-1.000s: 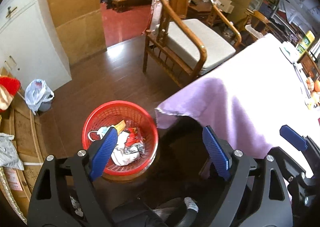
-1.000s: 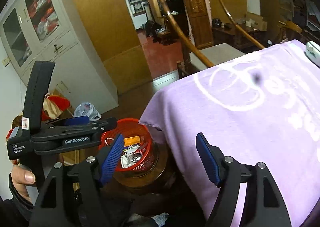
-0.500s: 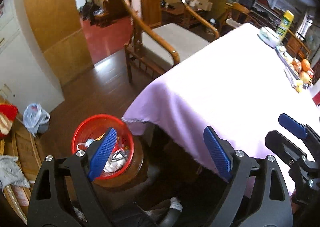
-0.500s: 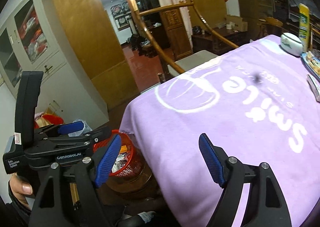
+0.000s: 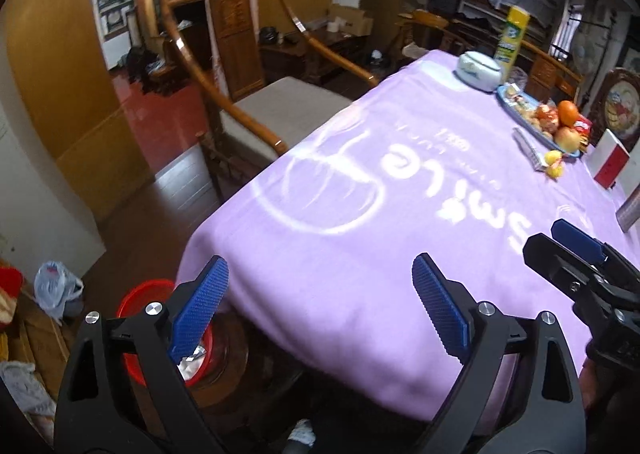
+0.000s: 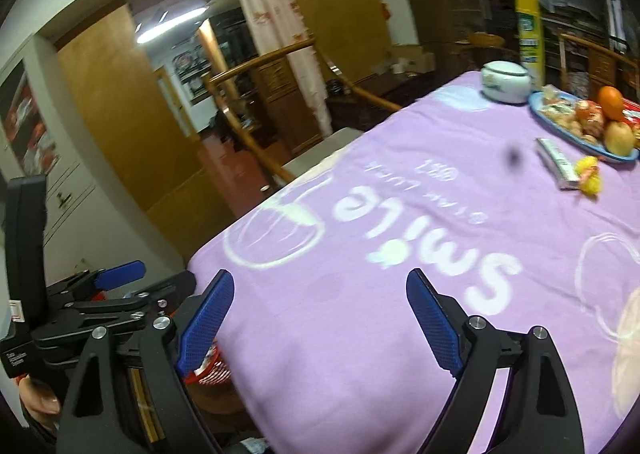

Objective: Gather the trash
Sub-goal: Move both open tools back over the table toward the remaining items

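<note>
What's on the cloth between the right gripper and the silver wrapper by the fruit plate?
Nothing: in the right wrist view, only bare purple tablecloth with white "smile" print lies between the right gripper and the silver wrapper.

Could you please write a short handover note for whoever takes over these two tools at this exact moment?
Left tool: open, empty, above the near edge of the purple tablecloth.
Right tool: open, empty, above the same cloth.
Red basket: on the floor beside the table's near left corner, with some trash already in it.
Left to collect: a silver wrapper and a yellow scrap lying by the blue fruit plate at the far right.
Nothing is held now.
</note>
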`<move>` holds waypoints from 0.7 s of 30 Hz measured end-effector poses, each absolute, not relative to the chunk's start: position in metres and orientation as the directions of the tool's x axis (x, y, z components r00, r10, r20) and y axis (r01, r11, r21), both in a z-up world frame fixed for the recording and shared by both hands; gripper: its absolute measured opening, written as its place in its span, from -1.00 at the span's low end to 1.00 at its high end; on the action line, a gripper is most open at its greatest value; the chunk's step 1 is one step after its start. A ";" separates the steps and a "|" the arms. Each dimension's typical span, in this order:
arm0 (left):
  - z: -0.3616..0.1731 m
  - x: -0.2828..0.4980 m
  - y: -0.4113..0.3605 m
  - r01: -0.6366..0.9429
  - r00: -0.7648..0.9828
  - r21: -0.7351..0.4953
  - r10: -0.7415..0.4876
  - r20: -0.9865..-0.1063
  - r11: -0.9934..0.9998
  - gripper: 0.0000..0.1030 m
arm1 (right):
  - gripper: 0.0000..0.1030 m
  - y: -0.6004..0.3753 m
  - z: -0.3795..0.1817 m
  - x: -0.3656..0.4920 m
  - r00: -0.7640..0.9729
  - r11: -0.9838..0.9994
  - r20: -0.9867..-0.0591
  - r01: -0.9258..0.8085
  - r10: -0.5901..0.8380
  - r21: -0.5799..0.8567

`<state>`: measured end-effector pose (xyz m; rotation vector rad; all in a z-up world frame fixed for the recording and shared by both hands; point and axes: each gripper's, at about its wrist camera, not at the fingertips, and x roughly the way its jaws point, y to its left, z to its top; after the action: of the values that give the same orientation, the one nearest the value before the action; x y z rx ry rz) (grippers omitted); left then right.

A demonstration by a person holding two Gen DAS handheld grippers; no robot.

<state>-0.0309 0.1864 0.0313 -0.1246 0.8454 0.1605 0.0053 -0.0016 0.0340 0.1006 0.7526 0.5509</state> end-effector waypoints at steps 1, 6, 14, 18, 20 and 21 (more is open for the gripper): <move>0.034 -0.027 0.181 -0.180 0.659 -0.046 0.086 -0.747 0.983 0.76 | 0.68 -0.004 0.035 0.007 0.604 0.860 -0.621 -0.429 0.500 0.276; 0.039 -0.010 0.152 -0.115 0.673 -0.038 0.050 -0.738 0.993 0.78 | 0.69 -0.034 0.036 0.025 0.642 0.892 -0.622 -0.364 0.449 0.268; 0.047 0.026 0.116 -0.041 0.670 -0.021 0.011 -0.743 0.999 0.79 | 0.70 -0.069 0.047 0.053 0.694 0.935 -0.628 -0.285 0.353 0.211; 0.053 0.050 0.091 -0.007 0.681 -0.009 -0.002 -0.732 1.000 0.79 | 0.71 -0.097 0.048 0.070 0.713 0.946 -0.622 -0.235 0.325 0.225; 0.054 0.060 0.080 0.008 0.678 -0.004 -0.009 -0.735 1.000 0.79 | 0.71 -0.110 0.051 0.074 0.728 0.952 -0.615 -0.205 0.302 0.225; 0.053 0.066 0.074 0.017 0.675 -0.003 -0.013 -0.738 1.000 0.79 | 0.71 -0.117 0.051 0.078 0.739 0.956 -0.610 -0.186 0.287 0.224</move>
<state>0.0656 0.0742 0.0535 0.0045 0.8302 -0.0170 0.0780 -0.1173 0.0506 0.1525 0.6929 0.2608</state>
